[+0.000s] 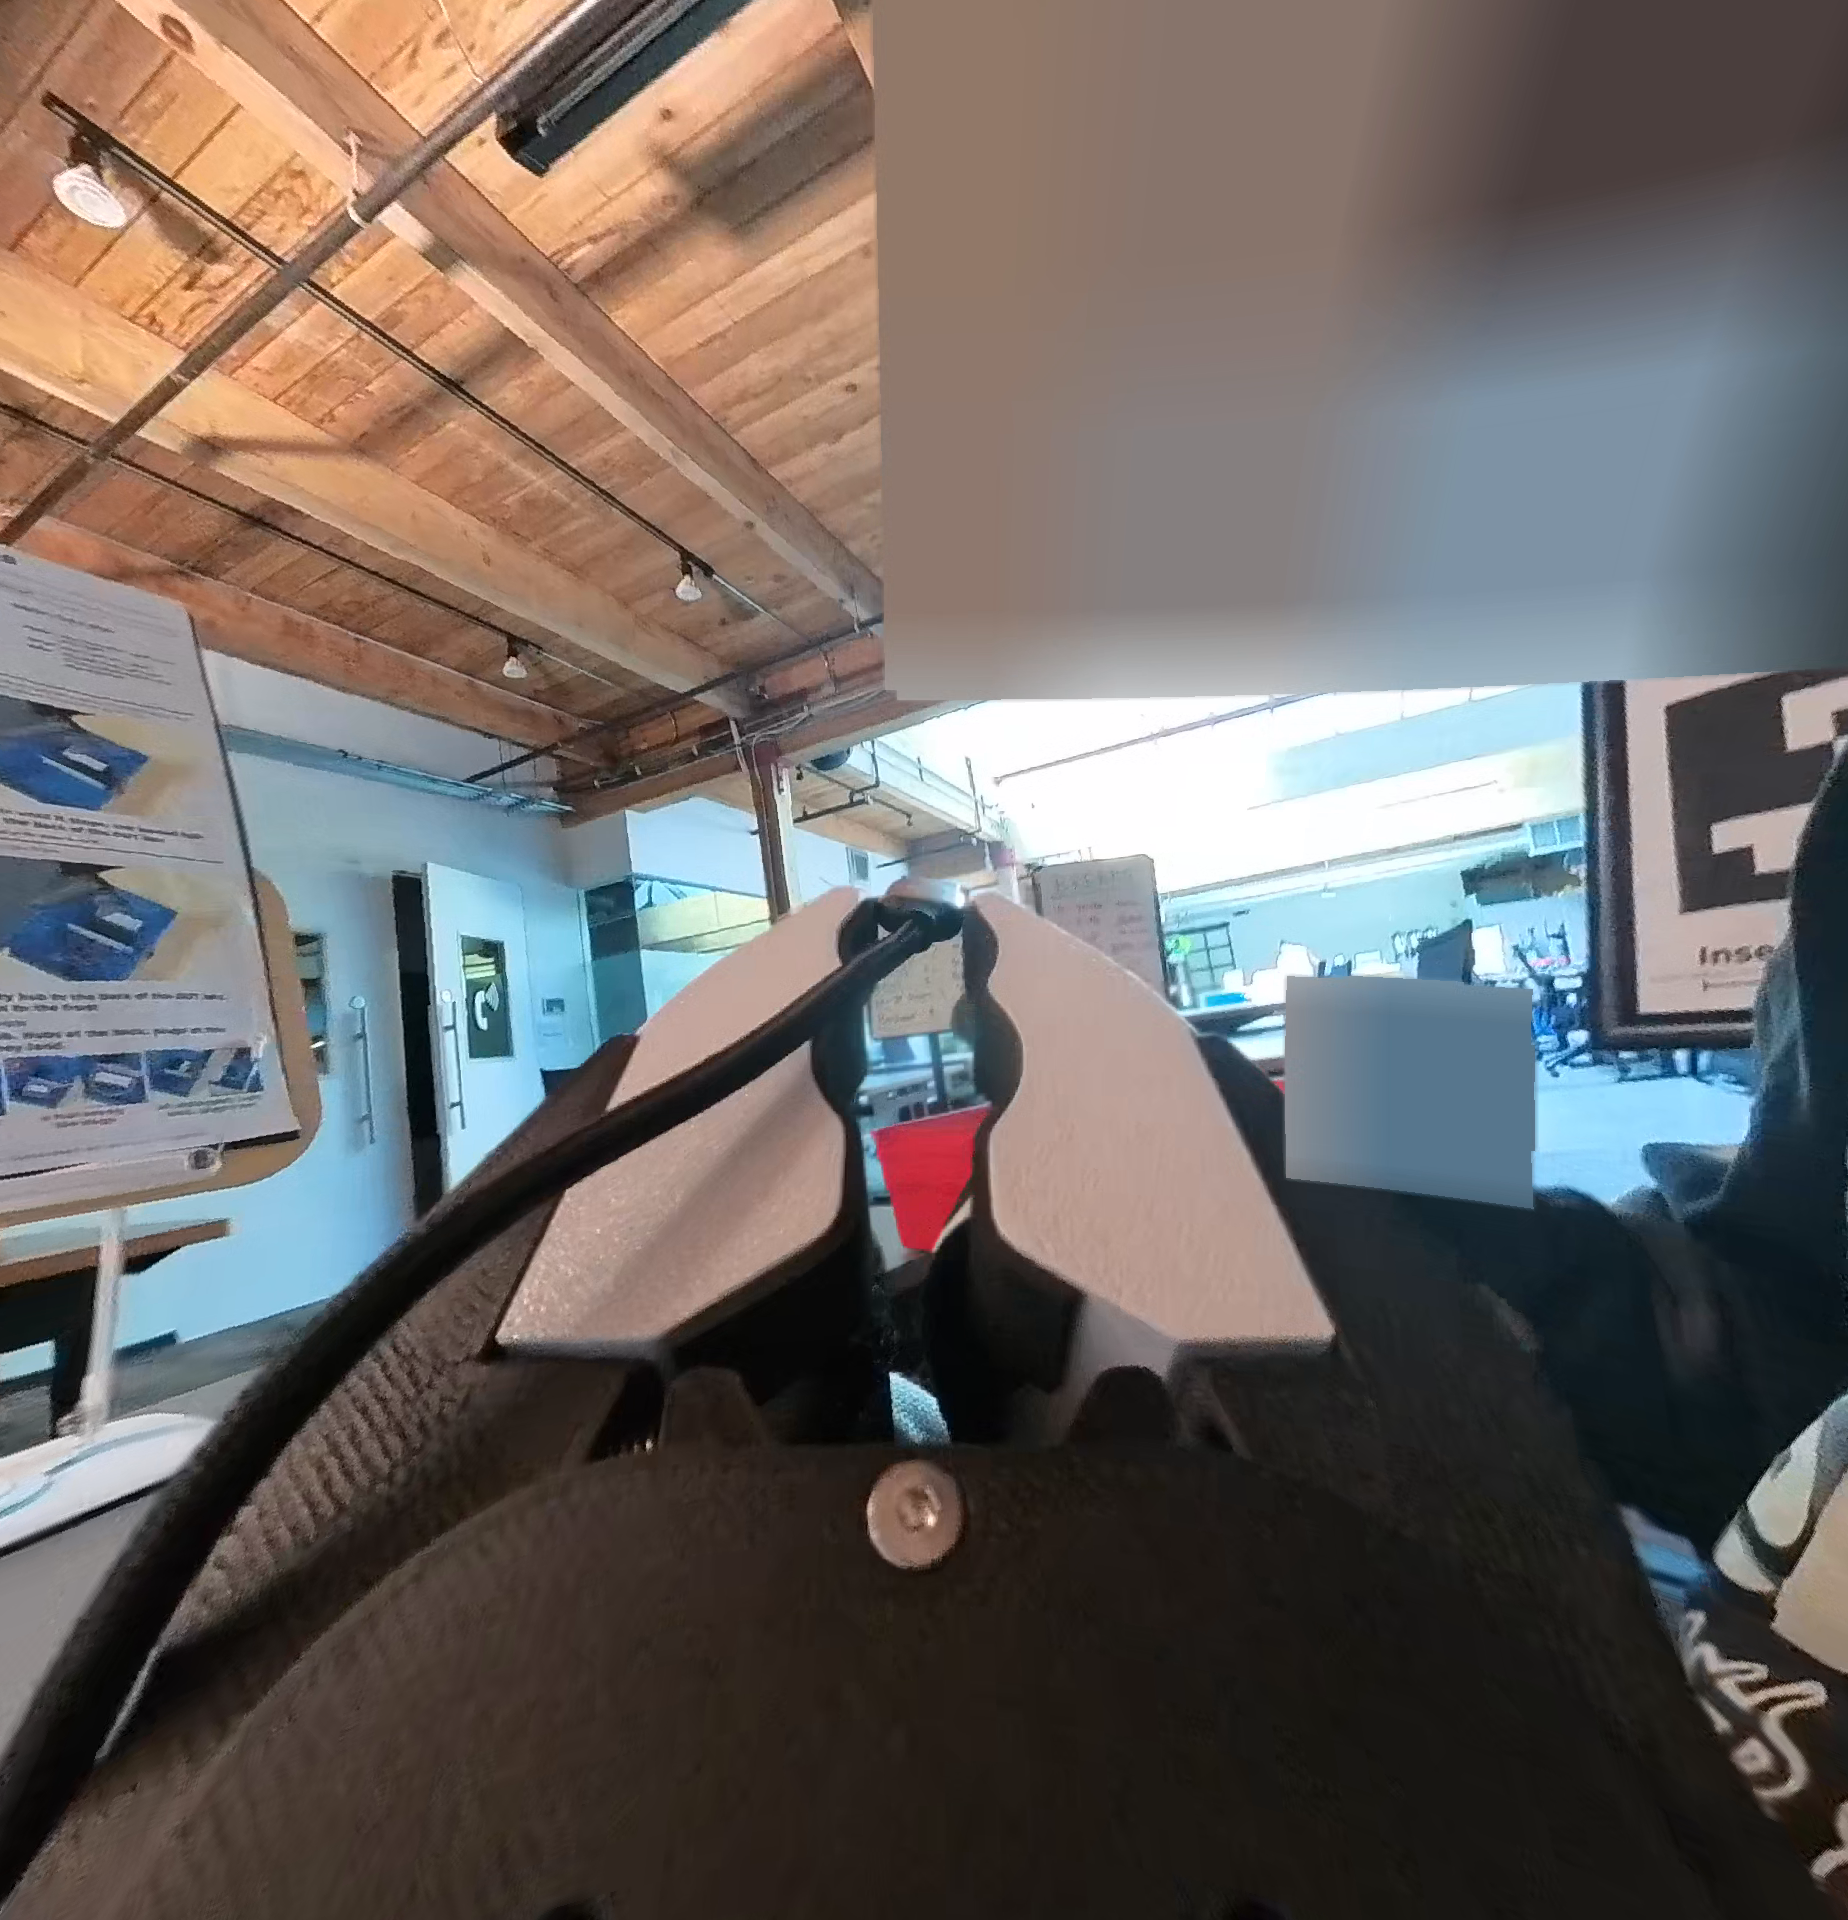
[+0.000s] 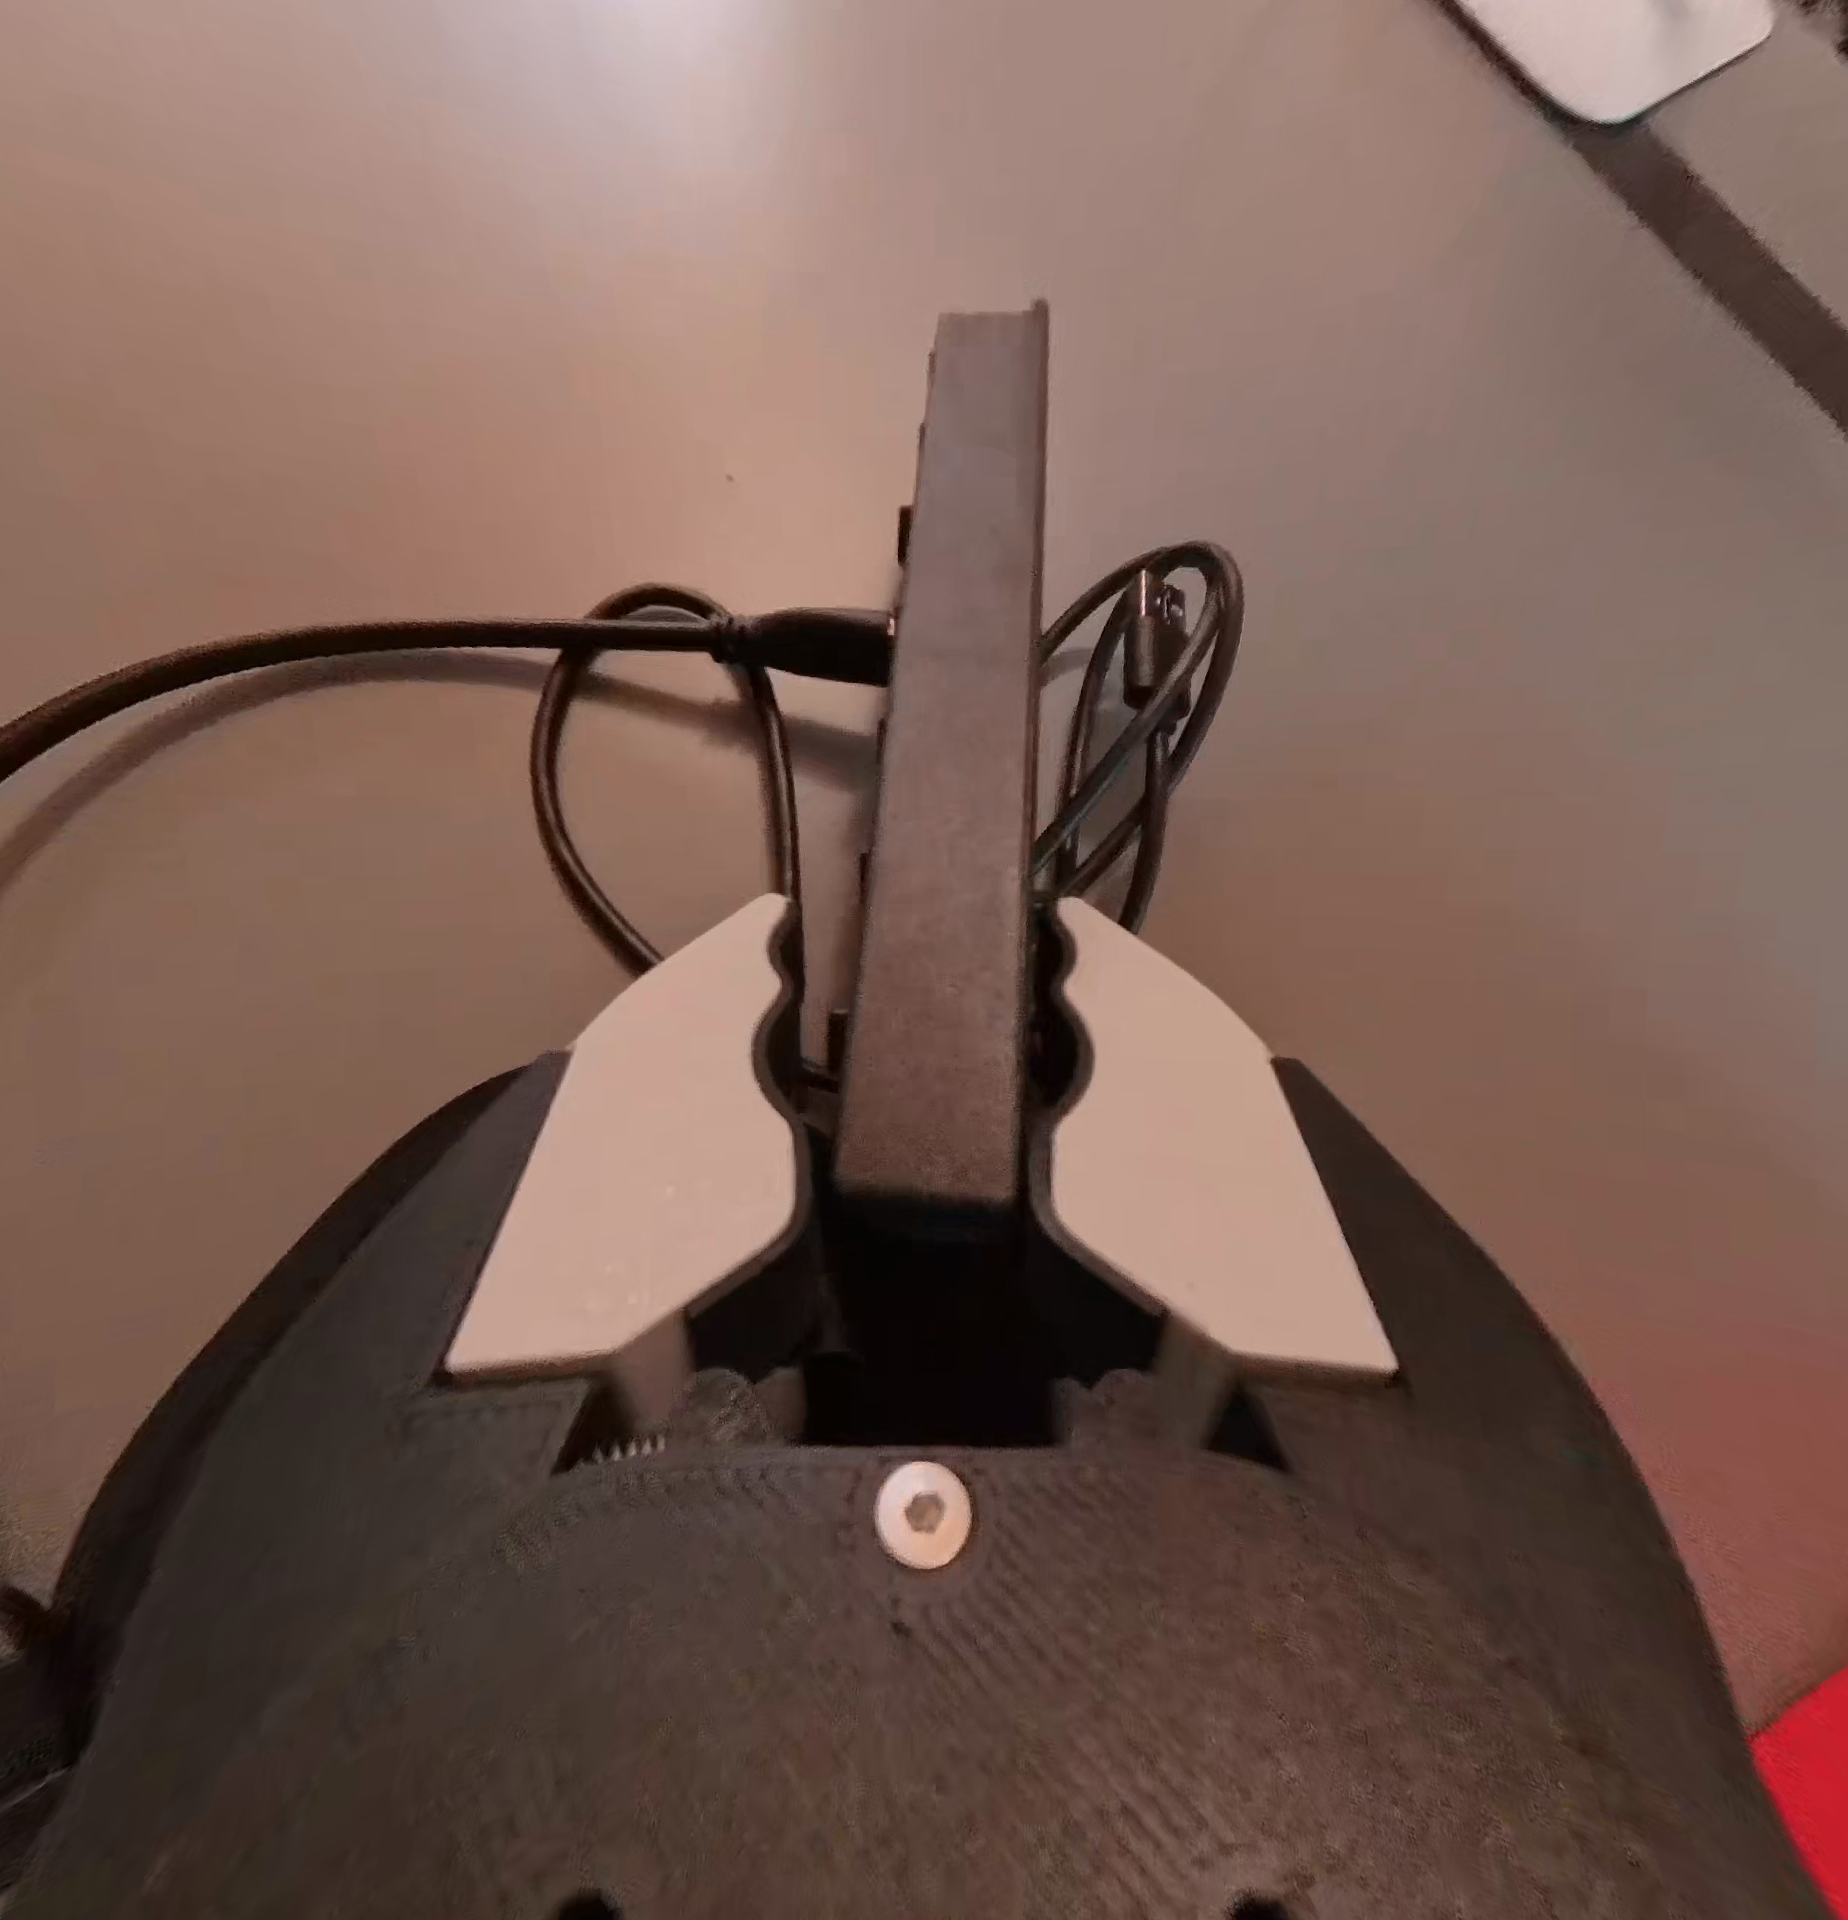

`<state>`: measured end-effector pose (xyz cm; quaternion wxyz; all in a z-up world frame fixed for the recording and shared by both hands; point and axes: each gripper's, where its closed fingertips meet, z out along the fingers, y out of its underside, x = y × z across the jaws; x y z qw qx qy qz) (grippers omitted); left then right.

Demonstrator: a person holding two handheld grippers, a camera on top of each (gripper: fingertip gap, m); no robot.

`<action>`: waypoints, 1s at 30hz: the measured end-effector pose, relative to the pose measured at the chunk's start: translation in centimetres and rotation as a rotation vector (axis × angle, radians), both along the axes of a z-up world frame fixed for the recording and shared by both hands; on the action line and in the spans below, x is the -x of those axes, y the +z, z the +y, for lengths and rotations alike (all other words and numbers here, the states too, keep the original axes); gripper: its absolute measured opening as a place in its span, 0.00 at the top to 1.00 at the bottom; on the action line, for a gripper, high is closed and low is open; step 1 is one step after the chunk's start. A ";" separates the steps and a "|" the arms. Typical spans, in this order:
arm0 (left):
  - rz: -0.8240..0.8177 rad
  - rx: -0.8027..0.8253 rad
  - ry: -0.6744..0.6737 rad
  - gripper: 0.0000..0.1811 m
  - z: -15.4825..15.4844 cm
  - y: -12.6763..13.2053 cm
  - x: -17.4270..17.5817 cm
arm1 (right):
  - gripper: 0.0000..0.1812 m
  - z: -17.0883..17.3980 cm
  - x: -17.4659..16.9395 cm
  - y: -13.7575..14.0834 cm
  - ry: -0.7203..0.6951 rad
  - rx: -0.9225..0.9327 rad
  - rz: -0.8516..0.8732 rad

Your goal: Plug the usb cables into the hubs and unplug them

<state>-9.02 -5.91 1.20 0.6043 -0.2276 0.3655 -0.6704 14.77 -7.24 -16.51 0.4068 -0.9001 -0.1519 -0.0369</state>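
Note:
In the right wrist view my right gripper (image 2: 925, 914) is shut on a long black USB hub (image 2: 967, 727), held edge-on above the table. A thick braided black cable (image 2: 276, 649) comes in from the left, and its plug (image 2: 816, 642) sits in a port on the hub's left side. Thin black cable loops (image 2: 1159, 707) hang on both sides of the hub. In the left wrist view my left gripper (image 1: 915, 920) points up into the room, its tips pinched on a black cable (image 1: 629, 1117) that trails down to the left.
The grey-brown table (image 2: 380, 312) has a white object (image 2: 1616, 52) and a dark strip (image 2: 1730, 260) at its far right. A red patch (image 2: 1813, 1787) shows at the lower right. An instruction sheet on a stand (image 1: 89, 883), a red bin (image 1: 925, 1174) and a dark sleeve (image 1: 1813, 1143) show around the left gripper.

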 end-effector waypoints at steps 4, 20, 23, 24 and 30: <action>-0.110 0.086 -0.150 0.92 0.2 1.0 1.8 | 0.78 0.1 0.0 0.2 -0.011 -0.002 0.038; -0.065 0.045 -0.089 0.92 0.0 0.6 1.0 | 0.78 0.4 2.5 7.1 0.075 -0.327 0.662; -0.015 -0.010 -0.025 0.92 -0.3 0.1 0.1 | 0.78 0.3 4.1 8.1 0.139 -0.344 0.820; -0.010 -0.030 -0.018 0.92 -0.5 0.1 0.0 | 0.78 0.3 4.9 8.5 0.171 -0.347 0.863; -0.191 0.042 -0.232 0.92 -1.0 1.6 3.1 | 0.78 0.3 8.5 9.3 0.326 -0.372 0.961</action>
